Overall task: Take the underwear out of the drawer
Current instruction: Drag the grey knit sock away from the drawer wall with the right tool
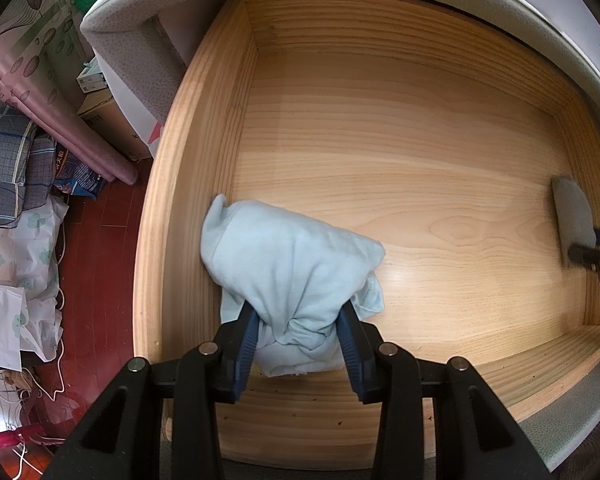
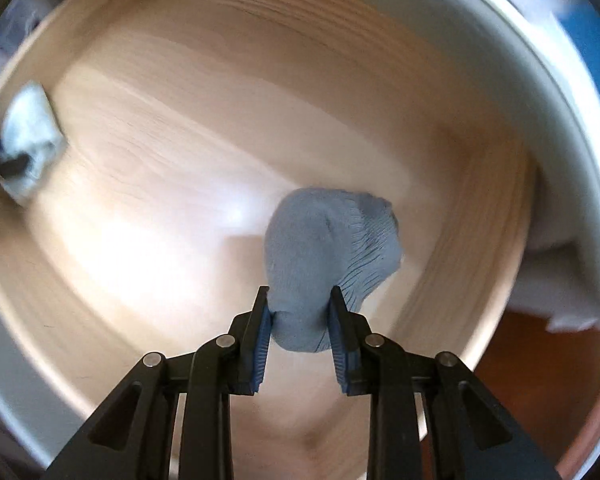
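**Both grippers hold garments over an open wooden drawer**

Left wrist view: The camera looks almost straight down into a pale wooden drawer (image 1: pixel 380 128), pulled out from under a white, grey-edged bed frame (image 1: pixel 148 4). The left gripper (image 1: pixel 300 332) has its jaws closed on a bunched light-blue garment (image 1: pixel 292 264), pinched at its near end. The cloth hangs or rests by the drawer's left wall, toward the front edge; whether it touches the drawer floor cannot be told. At the drawer's right wall, a grey garment (image 1: pixel 572 220) shows, blurred, with the tip of the right gripper (image 1: pixel 596 256) on it. The rest of the drawer floor is bare. Outside, to the left, lie red flooring, folded bedding (image 1: pixel 8 152) and boxes.

Right wrist view: The picture is smeared by motion. The right gripper (image 2: pixel 300 320) points down, jaws clamped on the grey ribbed garment (image 2: pixel 332 240), which hangs beyond the tips above the drawer floor near its right wall. At far left the light-blue garment (image 2: pixel 32 136) appears, small and blurred.

Judgement: this is the lift-out step. To do it well, keep both grips firm, raise each garment straight up until its hanging end clears the drawer walls, then carry it sideways, so nothing snags on the rim.
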`<state>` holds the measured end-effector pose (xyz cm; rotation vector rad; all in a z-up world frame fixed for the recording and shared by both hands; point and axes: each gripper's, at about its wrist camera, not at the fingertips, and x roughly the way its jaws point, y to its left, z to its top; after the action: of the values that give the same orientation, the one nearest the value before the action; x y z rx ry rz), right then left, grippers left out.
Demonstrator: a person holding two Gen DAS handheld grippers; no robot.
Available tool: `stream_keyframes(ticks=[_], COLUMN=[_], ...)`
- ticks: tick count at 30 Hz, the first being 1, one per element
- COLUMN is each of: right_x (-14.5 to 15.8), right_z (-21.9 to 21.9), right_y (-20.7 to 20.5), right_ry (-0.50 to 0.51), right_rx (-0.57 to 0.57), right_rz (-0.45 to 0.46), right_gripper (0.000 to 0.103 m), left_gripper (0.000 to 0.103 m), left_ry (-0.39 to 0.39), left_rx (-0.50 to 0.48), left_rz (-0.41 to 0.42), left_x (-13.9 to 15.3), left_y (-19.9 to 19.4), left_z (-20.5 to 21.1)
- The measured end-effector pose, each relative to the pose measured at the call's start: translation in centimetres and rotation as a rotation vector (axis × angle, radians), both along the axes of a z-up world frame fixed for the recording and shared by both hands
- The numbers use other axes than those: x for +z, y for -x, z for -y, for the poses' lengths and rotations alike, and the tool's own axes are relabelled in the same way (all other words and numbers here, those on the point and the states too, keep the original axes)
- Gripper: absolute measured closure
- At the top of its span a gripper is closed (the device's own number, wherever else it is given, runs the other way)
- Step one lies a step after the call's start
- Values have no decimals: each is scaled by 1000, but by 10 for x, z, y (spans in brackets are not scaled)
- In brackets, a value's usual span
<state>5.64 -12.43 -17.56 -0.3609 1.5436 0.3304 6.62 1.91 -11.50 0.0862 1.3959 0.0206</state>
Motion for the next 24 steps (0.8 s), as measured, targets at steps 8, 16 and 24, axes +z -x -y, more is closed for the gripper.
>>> stream_keyframes(ticks=[8,16,24], right_x=[-1,-11,-20], right_z=[3,-8,-17], right_y=[16,5,-1], right_ry=[-86,6,48], right_rx=[-160,-193,-199], right_rz=[-153,-157,-112], right_gripper=[78,59,38], left_gripper=[63,63,63], left_ry=[1,2,3], left_rx=[2,4,4], left_rz=[0,1,1], left_x=[0,-1,-1], left_y=[0,1,1], left_z=[0,0,-1])
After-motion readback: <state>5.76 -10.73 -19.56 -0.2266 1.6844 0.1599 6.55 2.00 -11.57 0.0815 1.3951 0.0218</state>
